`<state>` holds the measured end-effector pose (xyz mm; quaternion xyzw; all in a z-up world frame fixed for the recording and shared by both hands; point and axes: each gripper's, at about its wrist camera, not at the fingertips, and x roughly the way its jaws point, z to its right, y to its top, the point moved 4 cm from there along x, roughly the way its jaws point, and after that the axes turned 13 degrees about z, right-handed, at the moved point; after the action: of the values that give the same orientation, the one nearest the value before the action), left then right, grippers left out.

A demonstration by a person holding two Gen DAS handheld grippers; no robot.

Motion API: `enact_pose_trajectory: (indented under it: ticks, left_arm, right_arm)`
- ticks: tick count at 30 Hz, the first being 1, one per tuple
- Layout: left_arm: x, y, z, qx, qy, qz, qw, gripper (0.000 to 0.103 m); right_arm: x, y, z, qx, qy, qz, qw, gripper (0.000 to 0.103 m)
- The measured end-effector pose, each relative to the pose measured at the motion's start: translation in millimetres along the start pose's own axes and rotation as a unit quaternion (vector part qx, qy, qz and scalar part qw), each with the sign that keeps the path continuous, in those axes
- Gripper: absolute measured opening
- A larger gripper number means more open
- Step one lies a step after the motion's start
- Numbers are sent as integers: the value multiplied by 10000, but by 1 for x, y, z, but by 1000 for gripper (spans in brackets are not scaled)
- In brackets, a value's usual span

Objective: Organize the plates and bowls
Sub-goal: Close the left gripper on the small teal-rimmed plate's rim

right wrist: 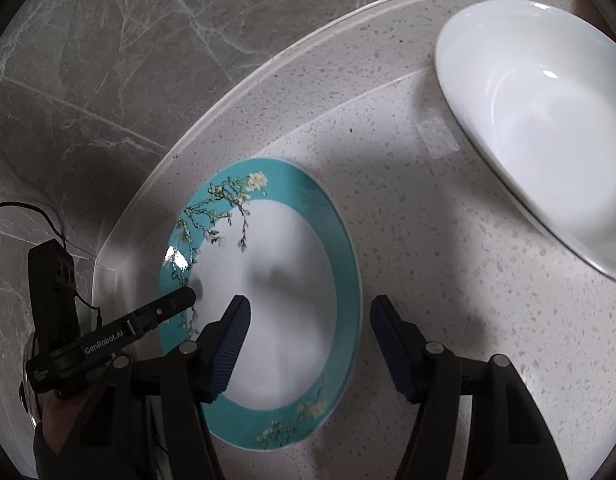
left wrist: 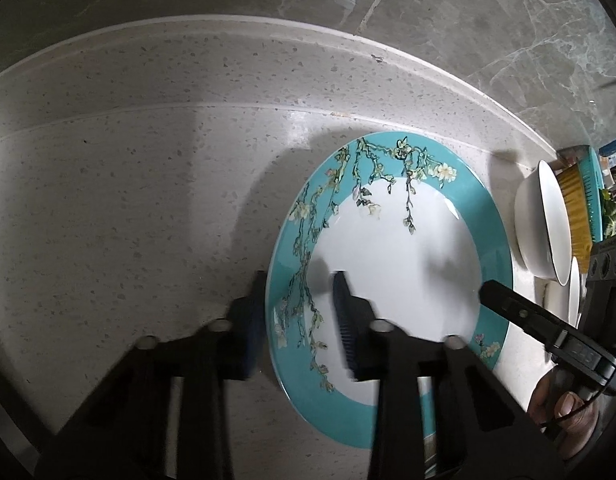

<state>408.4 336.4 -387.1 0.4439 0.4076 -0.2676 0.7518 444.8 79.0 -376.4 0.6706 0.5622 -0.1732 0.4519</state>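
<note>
Teal-rimmed plate (left wrist: 392, 276), white centre with a blossom-branch print, lies flat on the speckled countertop (left wrist: 127, 200) close to the raised back edge. Left gripper (left wrist: 299, 320) straddles the plate's near-left rim, jaws apart, one finger outside the rim and one over the white well; whether either pad touches the glaze cannot be told. Right gripper (right wrist: 308, 344) hangs above the plate's right side, jaws wide, holding nothing. White bowl (right wrist: 548, 128) sits well apart to the right; more white bowls (left wrist: 544, 224) stand on edge beside the plate in the left view. Judgement: glazed ceramic, stiff, fairly heavy, slick and chip-prone. The broad teal rim offers the best hold, pinched squarely, with a second grip opposite.
</note>
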Motion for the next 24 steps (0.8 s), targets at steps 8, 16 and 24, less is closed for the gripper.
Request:
enact_pose_trajectory:
  ticks: [8,16,24]
  left_arm:
    - [0,-1,-2,40,112,79,9999,19]
    - [-4,-10,7,147,217,178,9995,18]
    - [-19,-14,16,288,299,351,9985,18]
  right_arm:
    - [-2,3,13,136,-205,4,9997,15]
    - [-3,4,17,55,-281,15,9996,12]
    - [-7,7,3,-167,-309,109,9993,12]
